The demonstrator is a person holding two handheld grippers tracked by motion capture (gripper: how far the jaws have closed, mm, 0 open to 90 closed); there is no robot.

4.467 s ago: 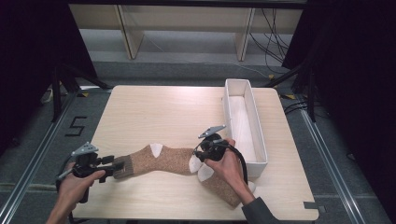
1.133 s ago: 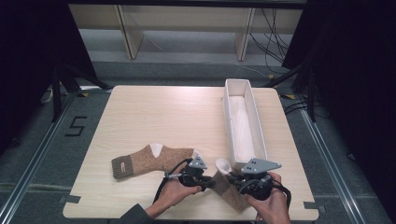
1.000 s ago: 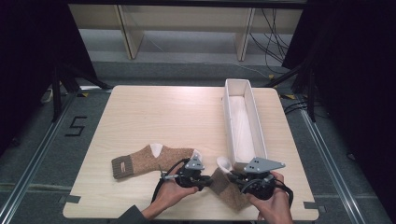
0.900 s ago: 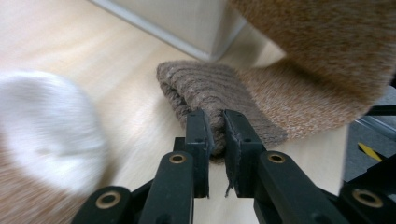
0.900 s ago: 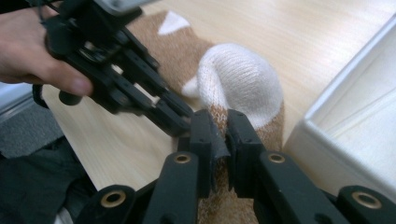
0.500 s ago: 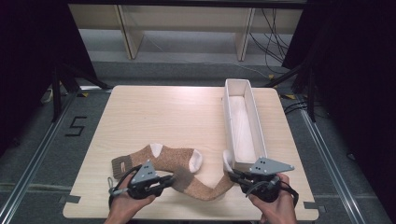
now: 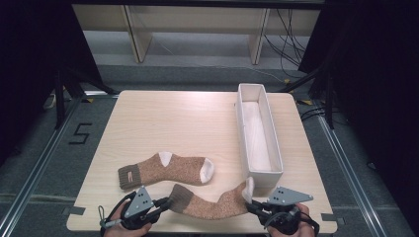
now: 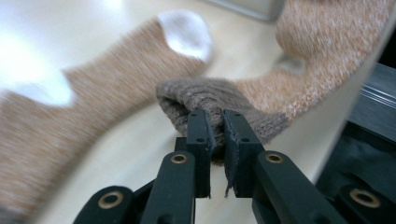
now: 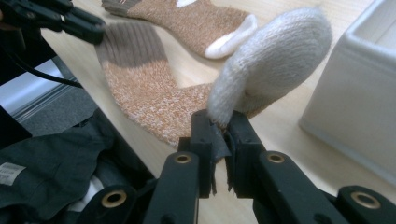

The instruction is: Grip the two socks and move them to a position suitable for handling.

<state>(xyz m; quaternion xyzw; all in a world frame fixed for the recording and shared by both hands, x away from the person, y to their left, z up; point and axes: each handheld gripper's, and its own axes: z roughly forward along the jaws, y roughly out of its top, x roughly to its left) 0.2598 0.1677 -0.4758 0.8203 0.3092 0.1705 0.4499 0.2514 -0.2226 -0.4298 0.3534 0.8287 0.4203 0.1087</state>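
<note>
Overhead light falls bright and even on the counter [image 7: 197, 123], while the surroundings stay dark. The left gripper view is blurred, with white glare at its upper left. The right gripper view is sharper near the jaws.

the left gripper [image 7: 165, 203] and the right gripper [image 7: 252, 207] sit at the near edge of the table [image 7: 173, 118], well apart, with a brown sock [image 7: 210, 203] stretched between them. the left gripper's jaws meet the sock's dark cuff; the right gripper's jaws meet its white toe end, which turns upward. just beyond the left gripper lies a second sock [image 7: 165, 170], flat, its white toe pointing toward the right gripper's side. a long white tray [image 7: 272, 175] stands just beyond the right gripper, running away from it.
</note>
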